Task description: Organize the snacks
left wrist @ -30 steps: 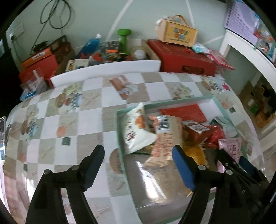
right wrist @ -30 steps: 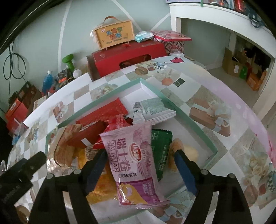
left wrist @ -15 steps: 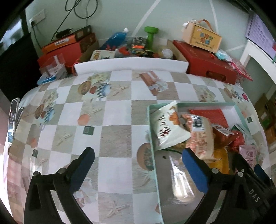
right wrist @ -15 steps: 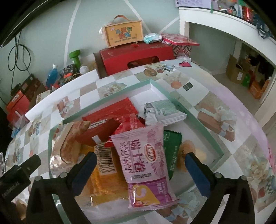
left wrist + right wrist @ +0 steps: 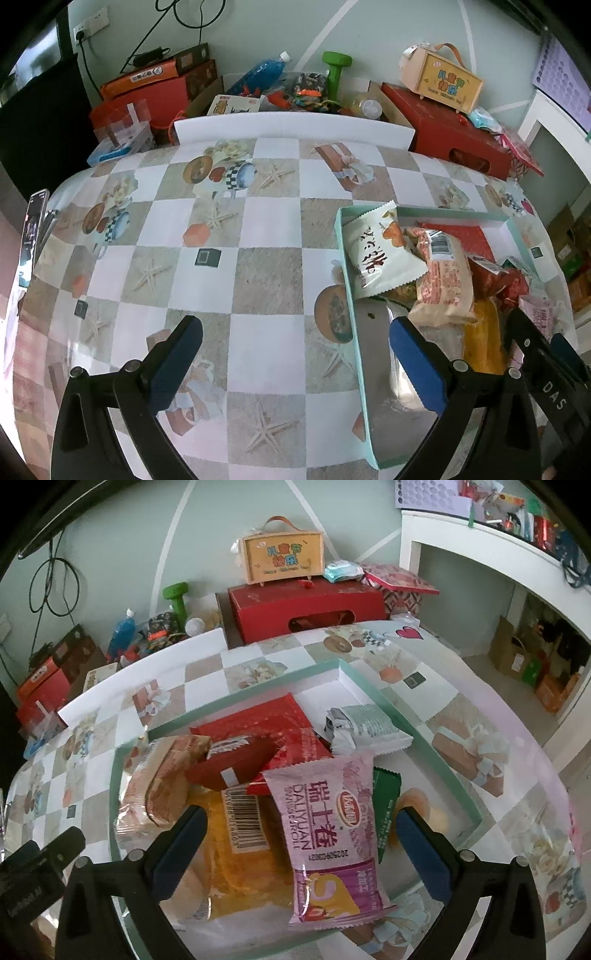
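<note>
Right wrist view: lying heaped in the teal tray (image 5: pixel 424 738) on the counter (image 5: pixel 258 280), pink wafer-roll packet (image 5: pixel 332 834) topmost, probably for keeping snacks corralled. Hovering above, right gripper (image 5: pixel 301 845) with fingers spread wide, gripping nothing. Straddling the tray's near wall, left gripper (image 5: pixel 295 354), fingers likewise apart and empty.

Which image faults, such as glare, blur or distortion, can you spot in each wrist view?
Left wrist view: fisheye bends the tablecloth checks into curves, corners go black, and the clear wrapper in the tray shows glare. Right wrist view: the same bulge curves the tray rim, daylight washes out the cloth's right edge, and the clear bread wrapper looks soft.
</note>
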The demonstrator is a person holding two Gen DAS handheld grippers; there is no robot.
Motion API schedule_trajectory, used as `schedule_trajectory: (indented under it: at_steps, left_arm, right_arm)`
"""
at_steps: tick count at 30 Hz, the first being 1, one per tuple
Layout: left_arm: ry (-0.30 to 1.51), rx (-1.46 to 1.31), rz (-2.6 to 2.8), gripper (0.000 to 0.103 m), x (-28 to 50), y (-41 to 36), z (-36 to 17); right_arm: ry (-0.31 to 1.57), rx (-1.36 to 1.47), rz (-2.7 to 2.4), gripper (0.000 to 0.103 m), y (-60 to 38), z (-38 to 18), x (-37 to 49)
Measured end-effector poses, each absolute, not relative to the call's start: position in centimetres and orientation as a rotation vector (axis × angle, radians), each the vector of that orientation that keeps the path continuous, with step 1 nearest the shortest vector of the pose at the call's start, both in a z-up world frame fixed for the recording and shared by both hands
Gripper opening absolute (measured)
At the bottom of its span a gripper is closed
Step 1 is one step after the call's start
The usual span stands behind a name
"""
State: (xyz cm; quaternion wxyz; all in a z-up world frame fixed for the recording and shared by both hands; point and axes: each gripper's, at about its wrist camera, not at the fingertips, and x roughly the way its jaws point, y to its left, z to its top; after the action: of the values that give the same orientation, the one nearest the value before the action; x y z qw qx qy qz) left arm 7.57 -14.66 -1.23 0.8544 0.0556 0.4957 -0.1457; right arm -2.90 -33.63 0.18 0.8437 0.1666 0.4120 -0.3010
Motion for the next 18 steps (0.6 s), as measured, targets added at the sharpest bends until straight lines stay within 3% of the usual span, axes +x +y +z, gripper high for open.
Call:
schedule_trajectory:
  at_steps: [18]
  left_arm:
    - [1.023, 0.131, -0.224, 0.101, 5.4, -11.6, -0.8]
  right_arm:
    - [0.834, 0.265, -0.620, 0.103, -30.9, 2.3, -3.0]
